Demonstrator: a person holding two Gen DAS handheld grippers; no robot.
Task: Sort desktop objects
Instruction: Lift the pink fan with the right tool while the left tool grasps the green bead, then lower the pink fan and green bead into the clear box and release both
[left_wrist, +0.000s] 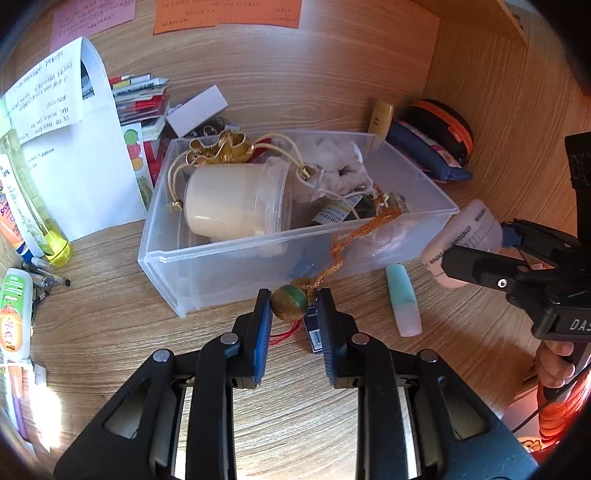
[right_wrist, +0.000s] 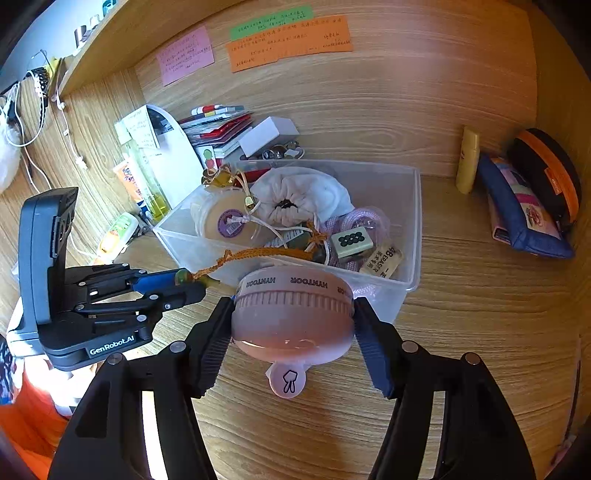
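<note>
The bead charm (left_wrist: 290, 303) is hanging pinched in my left gripper (left_wrist: 291, 314) just outside the clear bin (left_wrist: 162, 254), its orange cord (left_wrist: 354, 236) trailing over the rim and risking snagging; my right gripper (right_wrist: 291, 325) is clamping the pink jar (right_wrist: 291, 314), crowding it.

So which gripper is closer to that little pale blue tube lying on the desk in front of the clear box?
Hard to call. The pale blue tube lies between them: the left gripper, holding a green-brown bead, is to its left; the right gripper, holding a pink jar, is above-right.
</note>
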